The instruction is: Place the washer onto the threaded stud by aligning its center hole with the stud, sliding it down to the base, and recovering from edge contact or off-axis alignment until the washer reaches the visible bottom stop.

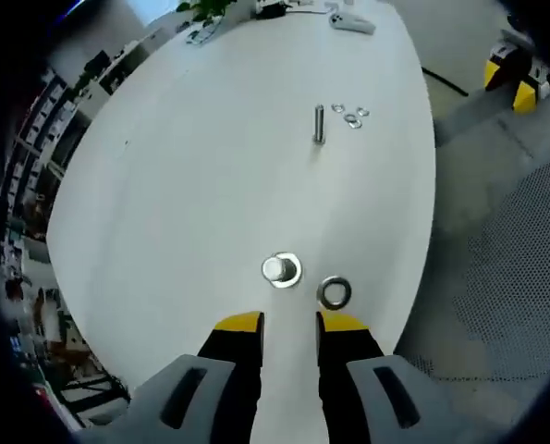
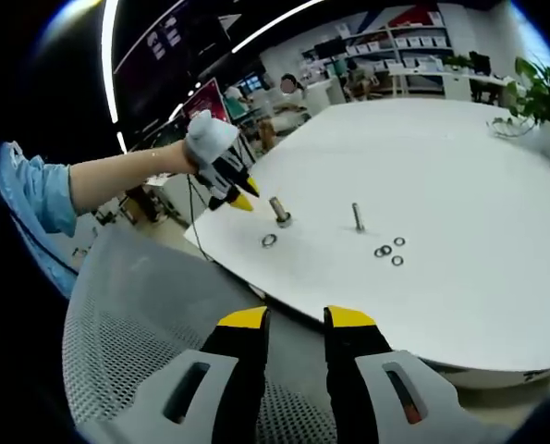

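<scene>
Pre-grasp: left gripper (image 1: 289,321) hovered near the loose washer (image 1: 334,292) right of the near stud (image 1: 277,269), jaws apart, empty. Right gripper (image 2: 297,318) likewise parted, idle. Next: pinch washer's edge, lift, centre over stud.

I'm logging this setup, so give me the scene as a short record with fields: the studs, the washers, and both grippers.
near stud: upright on the white table, a washer at its base
loose washer: flat on the table beside that stud
far stud: upright, bare
spare washers: small cluster beside the far stud
left gripper: open, empty, just short of the near stud
right gripper: open, empty, off the table edge
</scene>
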Demonstrator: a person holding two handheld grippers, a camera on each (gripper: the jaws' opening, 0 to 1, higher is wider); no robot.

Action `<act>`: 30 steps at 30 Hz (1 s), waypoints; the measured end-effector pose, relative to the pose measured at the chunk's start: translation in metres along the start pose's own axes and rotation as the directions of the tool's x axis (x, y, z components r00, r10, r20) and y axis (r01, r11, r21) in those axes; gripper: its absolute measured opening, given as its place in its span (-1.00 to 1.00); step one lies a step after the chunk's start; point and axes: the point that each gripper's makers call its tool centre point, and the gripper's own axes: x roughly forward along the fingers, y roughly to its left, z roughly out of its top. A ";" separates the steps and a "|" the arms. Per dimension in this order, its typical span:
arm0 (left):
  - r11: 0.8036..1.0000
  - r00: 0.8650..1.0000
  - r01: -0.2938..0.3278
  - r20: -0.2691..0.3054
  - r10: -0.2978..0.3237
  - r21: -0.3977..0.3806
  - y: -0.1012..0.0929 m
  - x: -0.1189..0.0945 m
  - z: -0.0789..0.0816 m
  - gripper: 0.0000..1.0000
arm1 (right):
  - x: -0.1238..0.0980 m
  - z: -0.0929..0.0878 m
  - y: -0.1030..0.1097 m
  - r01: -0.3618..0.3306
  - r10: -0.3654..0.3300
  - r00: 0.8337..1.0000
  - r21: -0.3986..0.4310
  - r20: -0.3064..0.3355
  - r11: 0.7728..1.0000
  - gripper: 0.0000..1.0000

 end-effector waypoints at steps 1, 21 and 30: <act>1.000 1.000 -0.009 0.006 0.009 -0.006 -0.004 -0.009 -0.002 -0.60 | 0.000 0.000 0.000 0.001 -0.001 1.000 -0.010 -0.005 1.000 -0.48; 0.988 0.991 -0.132 -0.024 0.130 -0.083 -0.053 -0.061 -0.029 -0.57 | 0.000 0.004 0.017 -0.096 0.096 0.995 -0.129 -0.010 0.987 -0.55; 0.992 0.995 -0.100 0.017 0.101 -0.078 -0.050 -0.053 -0.025 -0.56 | 0.000 0.009 0.015 -0.077 0.081 0.996 -0.122 0.027 0.990 -0.55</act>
